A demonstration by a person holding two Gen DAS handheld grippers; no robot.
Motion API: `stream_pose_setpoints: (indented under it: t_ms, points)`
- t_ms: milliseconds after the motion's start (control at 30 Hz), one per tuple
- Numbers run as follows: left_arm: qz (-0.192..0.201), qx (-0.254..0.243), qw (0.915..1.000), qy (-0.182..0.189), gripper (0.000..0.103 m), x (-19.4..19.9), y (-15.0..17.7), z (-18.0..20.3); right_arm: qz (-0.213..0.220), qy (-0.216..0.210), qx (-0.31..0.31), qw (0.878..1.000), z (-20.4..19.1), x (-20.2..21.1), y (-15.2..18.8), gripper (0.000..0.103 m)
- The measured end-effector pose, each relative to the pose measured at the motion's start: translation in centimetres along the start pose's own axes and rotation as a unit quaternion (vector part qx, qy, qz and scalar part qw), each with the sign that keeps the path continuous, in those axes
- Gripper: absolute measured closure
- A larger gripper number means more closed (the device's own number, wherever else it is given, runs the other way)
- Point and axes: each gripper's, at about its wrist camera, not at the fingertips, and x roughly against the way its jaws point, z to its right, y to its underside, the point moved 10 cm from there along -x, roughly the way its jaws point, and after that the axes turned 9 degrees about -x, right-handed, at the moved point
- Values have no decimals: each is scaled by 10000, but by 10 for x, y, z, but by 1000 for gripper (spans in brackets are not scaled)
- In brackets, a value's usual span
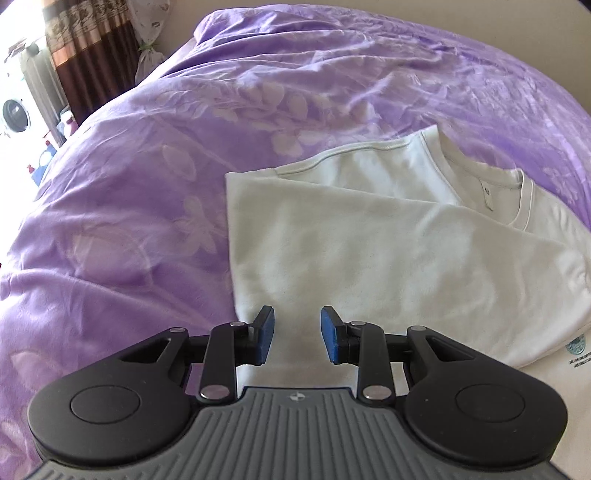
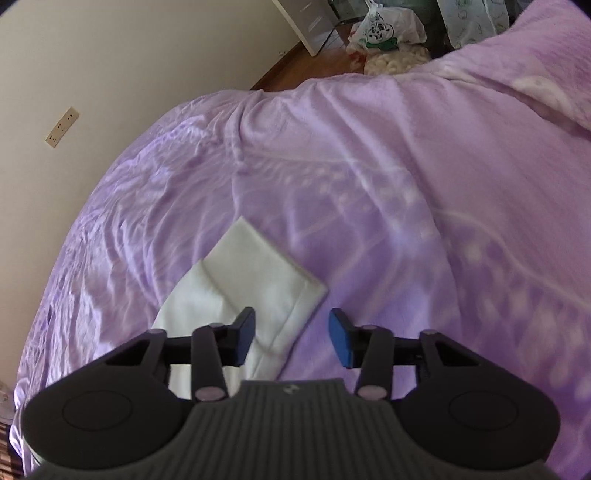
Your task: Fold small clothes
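White cotton, a small T-shirt (image 1: 369, 240), lies partly folded on the purple bedspread (image 1: 147, 184), toward the near edge of the bed, with one side flap and its sleeve already turned in across the body. The left gripper (image 1: 297, 339) hangs over the shirt's near-left part with its blue pads (image 1: 265, 339) wide apart and nothing between them. The right gripper (image 2: 291, 338) is likewise wide and empty, poised above the shirt's outer corner where cloth meets bedspread.

Risk, as I judge it: the bedspread is soft and rumpled, so a pinch taken too deep could gather purple plush along with the cotton and drag the whole stack. A shallow pinch might catch only the top layer, and the turned-in flap would peel open on the lift. If the two grippers rise unevenly the fold line will skew.

From the left wrist you see the neckline (image 1: 517, 195) with its inner label, and a small printed emblem (image 1: 576, 349) at the frame's right edge; none of that appears from the right wrist. That camera instead shows the folded sleeve (image 2: 266, 266) with its hem, the wall socket (image 2: 62, 127) and plastic bags (image 2: 388, 27) on the floor beyond the bed's far edge
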Motion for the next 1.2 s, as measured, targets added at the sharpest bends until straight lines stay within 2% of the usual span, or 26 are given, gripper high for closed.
stream_pose_setpoints:
  t_ms: [100,167,300,433,567,733,867,1033,1200]
  points:
    - [8,-131,9999,-73,67,0,-2,4,0,96,96,9999,1,-13,-4,81]
    - [69,-147,9998,-76,67,5,-2,4,65,135,169,9997,-1,-14,-4,95]
    - [161,-171,9997,-49,67,16,-3,2,306,4,544,9981,-27,10,-3,98]
    - [249,-87,9995,152,67,33,-6,1,465,-521,1092,9916,-92,61,9,99]
    - [531,-82,9981,316,67,70,-9,-1,502,-1305,1869,9724,-187,130,47,99]
    - [871,-376,9942,505,67,127,-8,-14,314,-2322,2641,9356,-298,210,128,99]
    - [1094,-463,9917,485,67,163,-1,-36,-109,-2879,3122,9053,-370,243,214,99]
    - [1266,-276,9904,477,67,182,4,-68,-788,-3232,3505,8755,-433,240,337,99]
    - [1118,206,9889,955,68,170,15,-92,-1780,-3260,3789,8476,-455,201,481,99]
